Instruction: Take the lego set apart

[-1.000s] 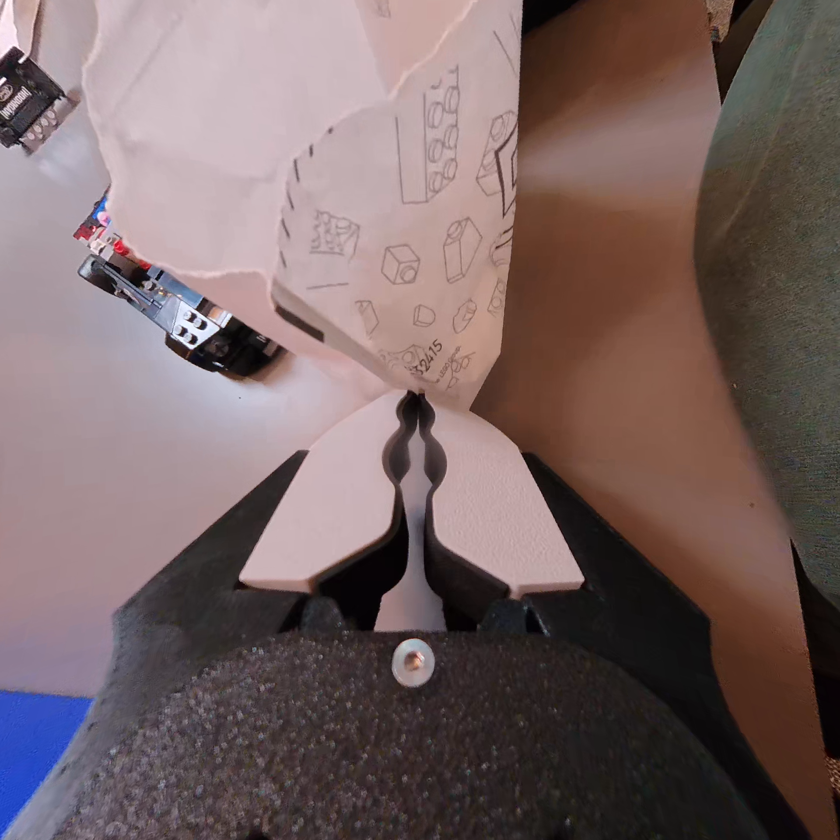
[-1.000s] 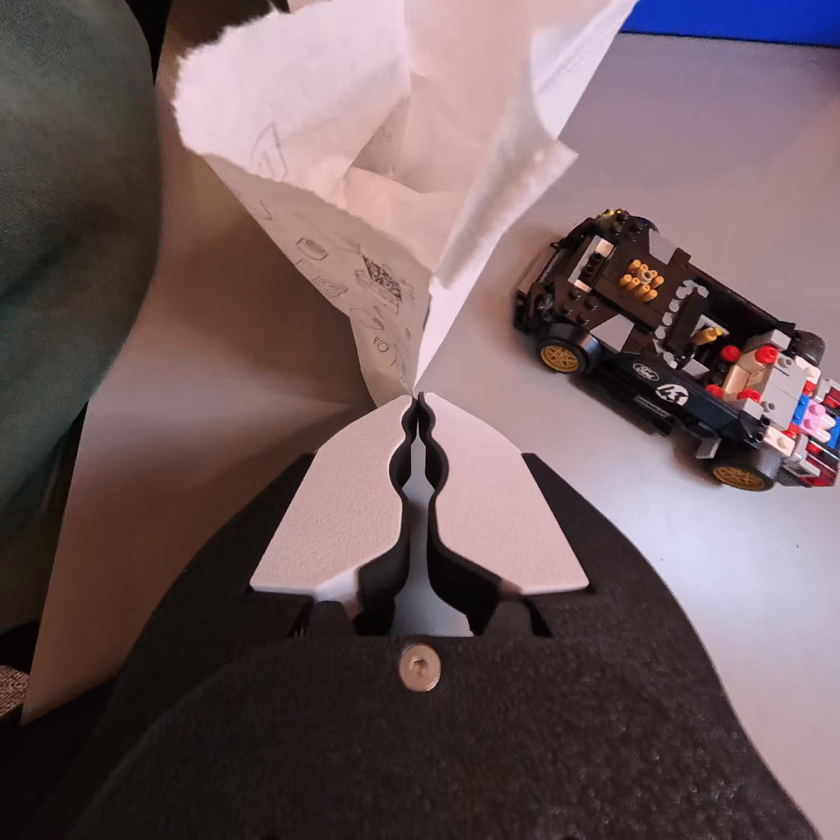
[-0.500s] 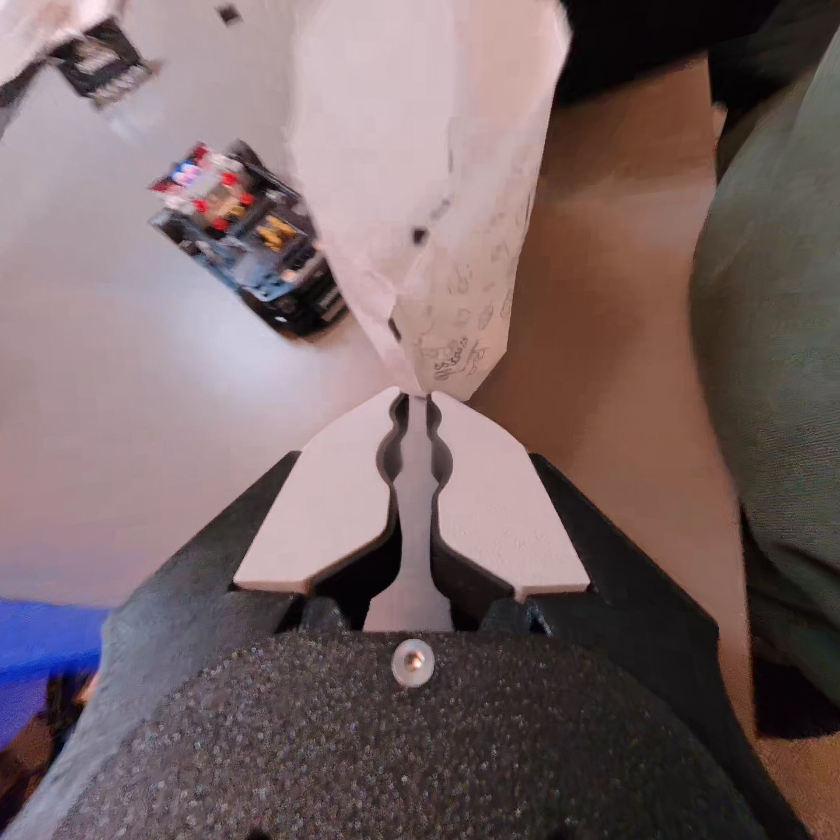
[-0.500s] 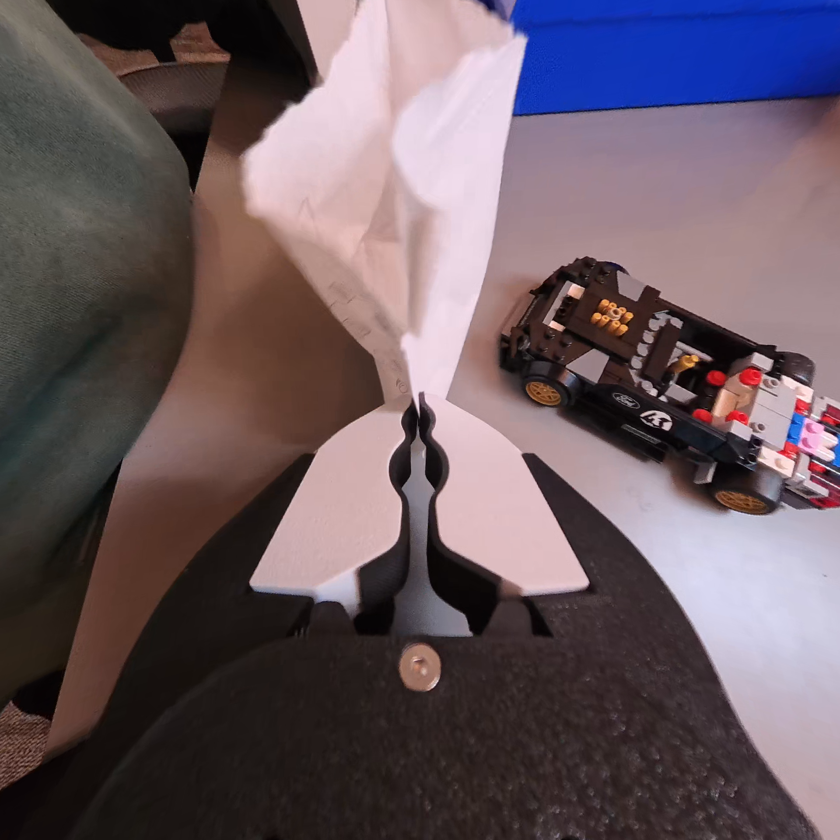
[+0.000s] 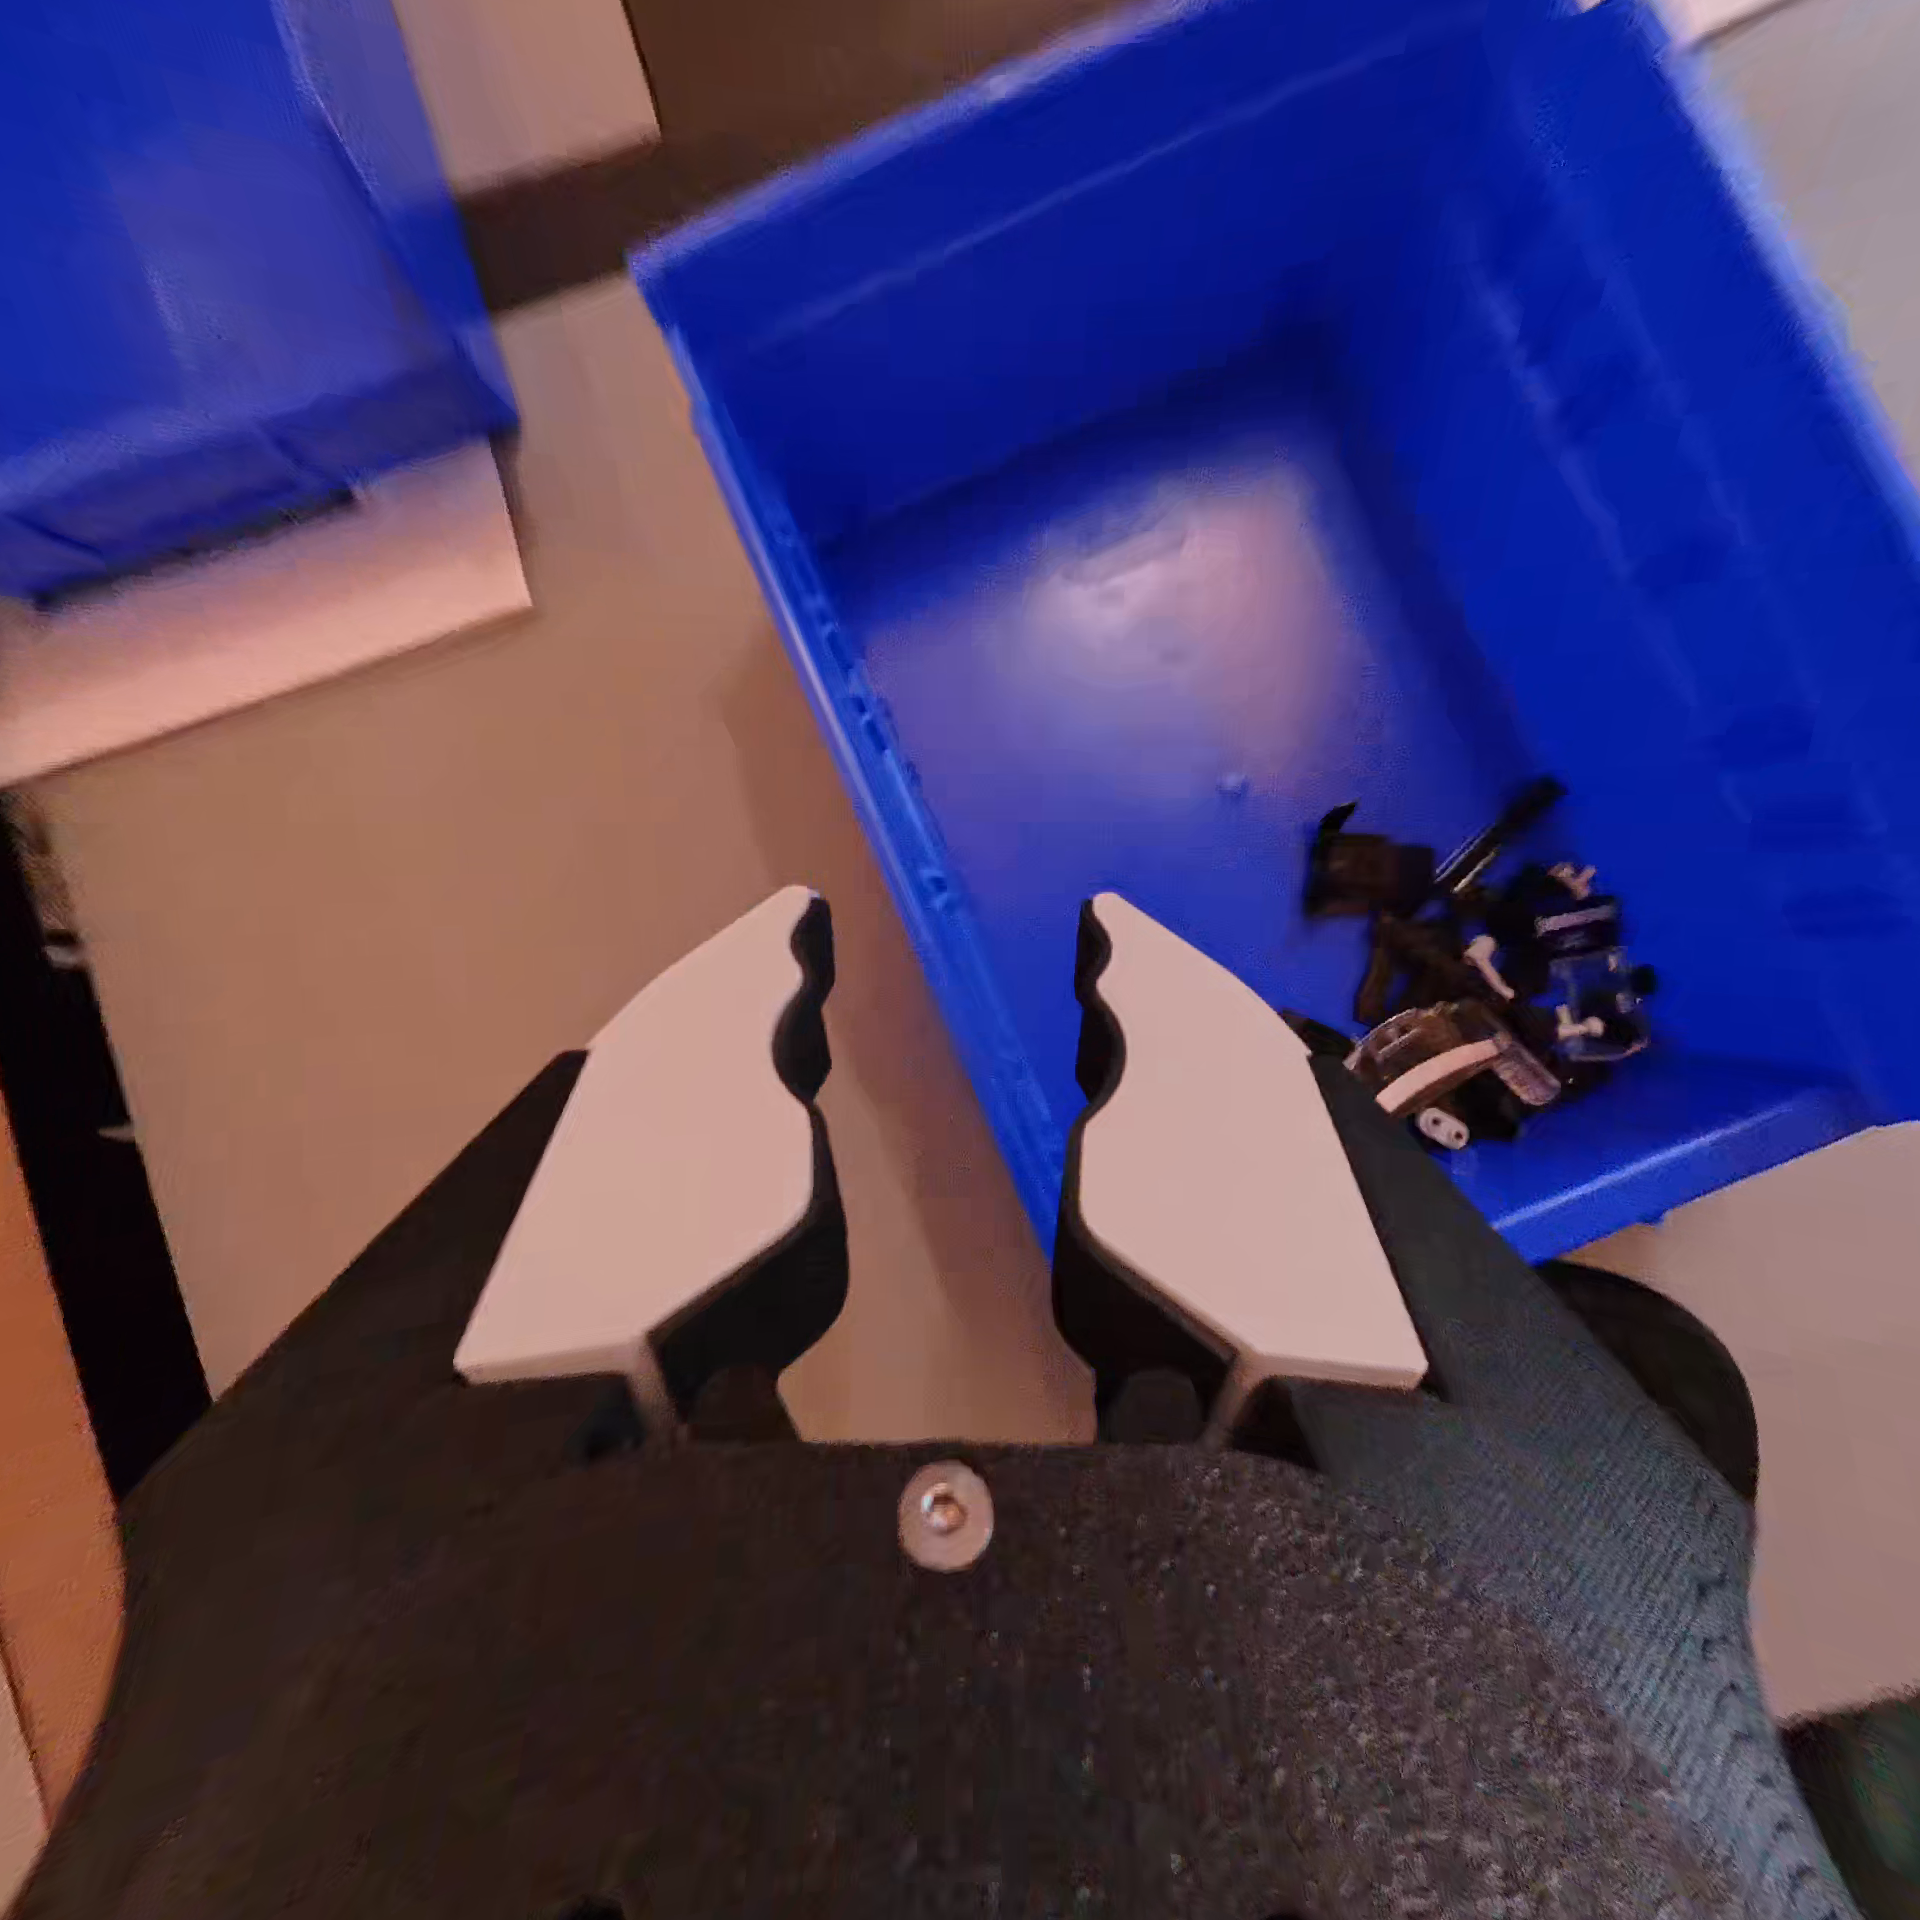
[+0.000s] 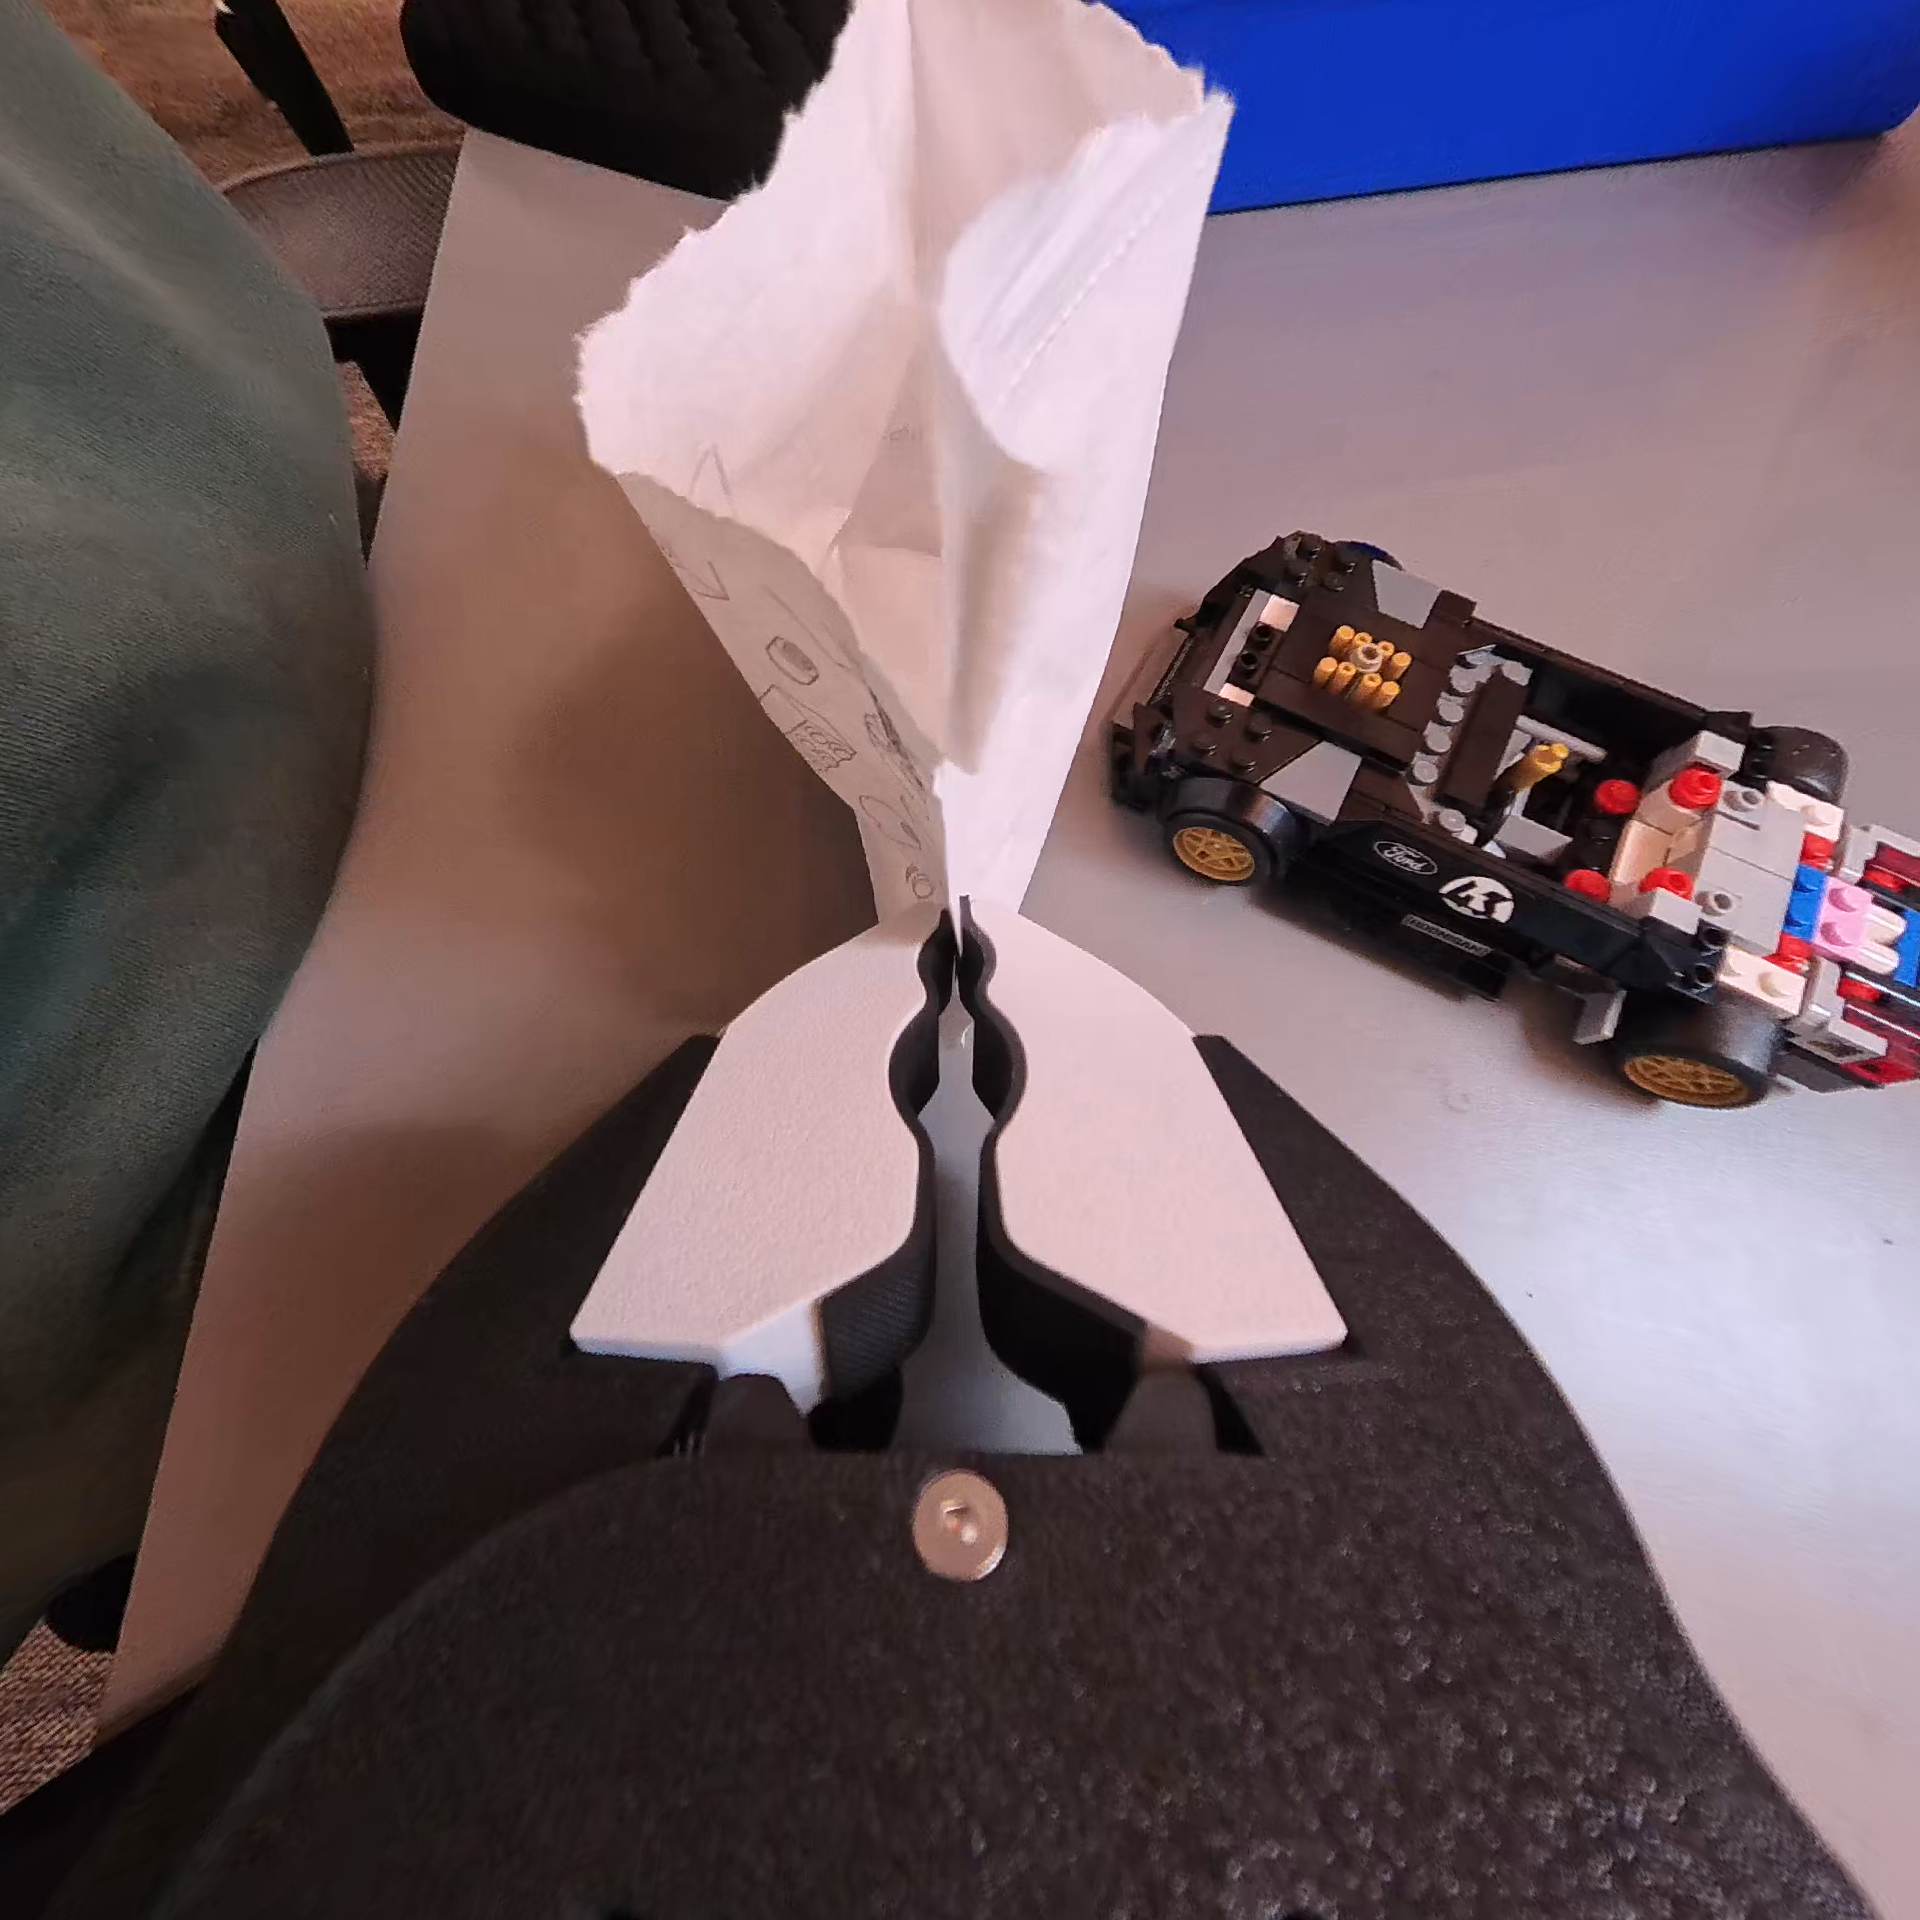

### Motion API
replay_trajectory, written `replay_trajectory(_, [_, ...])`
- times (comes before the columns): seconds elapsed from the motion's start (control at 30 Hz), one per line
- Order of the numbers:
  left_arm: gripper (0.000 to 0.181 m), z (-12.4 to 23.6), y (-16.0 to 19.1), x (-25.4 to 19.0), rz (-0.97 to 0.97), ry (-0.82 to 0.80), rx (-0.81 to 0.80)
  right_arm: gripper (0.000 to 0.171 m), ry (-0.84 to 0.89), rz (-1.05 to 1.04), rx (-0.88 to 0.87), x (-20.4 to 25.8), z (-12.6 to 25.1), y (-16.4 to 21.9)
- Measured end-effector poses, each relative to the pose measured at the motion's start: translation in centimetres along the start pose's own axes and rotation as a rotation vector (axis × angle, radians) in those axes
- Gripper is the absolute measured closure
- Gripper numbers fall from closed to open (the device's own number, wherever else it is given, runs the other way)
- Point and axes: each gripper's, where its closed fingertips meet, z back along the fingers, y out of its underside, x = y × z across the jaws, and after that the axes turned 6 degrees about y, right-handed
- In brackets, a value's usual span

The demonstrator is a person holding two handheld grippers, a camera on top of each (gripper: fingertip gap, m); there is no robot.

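Right wrist view: right gripper (image 6: 956, 925) pinches a crumpled white paper bag (image 6: 914, 416) at twelve o'clock. At three o'clock, on the grey table (image 6: 1455, 416), stands the black brick-built car (image 6: 1507, 831): probably light, stiff and brittle at its joints, so grip a corner piece. Left wrist view alone shows left gripper (image 5: 951, 925) gaping, empty, and loose dark pieces (image 5: 1475, 997) at three o'clock in a blue plastic bin (image 5: 1039, 312).

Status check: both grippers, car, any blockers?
Left gripper open, empty, over blue plastic bin. Right gripper shut on white paper bag. Black lego car assembled on table, unobstructed.
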Motion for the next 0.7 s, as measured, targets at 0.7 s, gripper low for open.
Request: replay_trajectory(0.7, [0.17,-3.7,3.9,-0.3,0.076,0.355,0.433,0.171,-0.02,-0.029,-0.013,0.0,0.4,0.1])
